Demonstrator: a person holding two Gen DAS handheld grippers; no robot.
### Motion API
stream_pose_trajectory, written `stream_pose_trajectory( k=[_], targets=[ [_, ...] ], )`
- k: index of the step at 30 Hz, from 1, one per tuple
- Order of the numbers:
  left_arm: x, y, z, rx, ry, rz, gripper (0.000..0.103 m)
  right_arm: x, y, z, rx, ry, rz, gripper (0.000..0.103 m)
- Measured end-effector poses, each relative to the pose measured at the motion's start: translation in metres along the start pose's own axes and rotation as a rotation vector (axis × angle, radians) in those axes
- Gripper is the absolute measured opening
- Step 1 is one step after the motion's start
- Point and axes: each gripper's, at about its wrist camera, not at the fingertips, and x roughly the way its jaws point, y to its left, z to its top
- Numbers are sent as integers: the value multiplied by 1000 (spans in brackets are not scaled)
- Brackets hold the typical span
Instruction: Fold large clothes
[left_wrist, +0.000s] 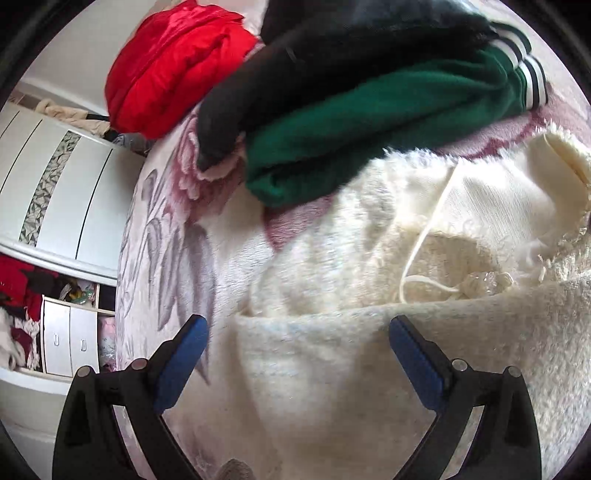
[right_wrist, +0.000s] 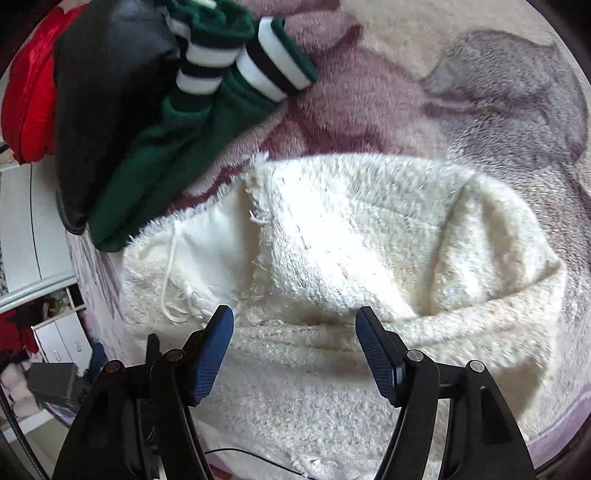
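Showing the left wrist view: the left gripper (left_wrist: 297, 349) is hovering over a cream fleece (left_wrist: 332, 369) lying on a floral blanket (left_wrist: 166, 229), its fingers standing wide apart with nothing between them. The fleece is lying partly doubled, a folded edge running across just ahead of the fingertips, with its woven lining (left_wrist: 498, 192) and a loose cord (left_wrist: 421, 251) still exposed. Behind it, a green garment (left_wrist: 369, 122), a black one (left_wrist: 314, 62) and a red one (left_wrist: 173, 70) are sitting stacked, apparently folded already.

Showing the right wrist view: the right gripper (right_wrist: 294, 345) is likewise hanging above the fleece (right_wrist: 369, 240), fingers apart and empty. Judging from the lumpy bundle, at least one fold is in; flattening and a final fold are probably remaining.
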Motion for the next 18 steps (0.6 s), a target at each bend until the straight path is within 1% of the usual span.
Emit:
stream_pose_trajectory(
  k=[1, 2, 3, 5, 6, 8, 10, 11, 12, 13, 14, 15, 16, 17, 18],
  targets=[
    [3, -2, 2, 2, 2, 4, 101, 11, 7, -2, -52, -12, -68, 62],
    [6, -2, 4, 1, 5, 4, 101, 19, 14, -1, -84, -35, -143, 43],
    [8, -2, 5, -3, 8, -2, 101, 24, 19, -1, -95, -55, -191, 0],
    [8, 4, 7, -21, 5, -12, 101, 16, 26, 1, -96, -121, -204, 0],
    [8, 6, 8, -25, 1, -11, 101, 7, 30, 4, -99, -158, -194, 0],
    [8, 8, 7, -34, 1, -7, 101, -10, 37, 14, -88, -224, -145, 0],
    [10, 8, 6, -36, 7, -3, 101, -11, 40, 30, -85, -192, -82, 0],
    [8, 8, 6, -34, 10, 0, 101, -11, 36, 38, -82, -137, -33, 0],
    [6, 9, 5, -33, 8, 4, 101, -11, 34, 42, -71, -75, 50, 0],
    [2, 12, 4, -37, 1, 4, 101, -17, 32, 41, -70, -41, 110, 1],
    [-3, 15, 3, -45, -8, 3, 101, -27, 30, 36, -86, -30, 133, 1],
    [-9, 19, 1, -53, -21, 12, 101, -39, 26, 29, -105, -45, 117, 11],
    [-12, 21, -1, -56, -30, 27, 101, -52, 16, 21, -118, -66, 83, 45],
    [-14, 21, -2, -55, -36, 41, 101, -61, 7, 13, -131, -87, 39, 67],
    [-13, 19, -2, -48, -38, 58, 101, -65, 3, 5, -142, -108, 4, 97]
  ],
)
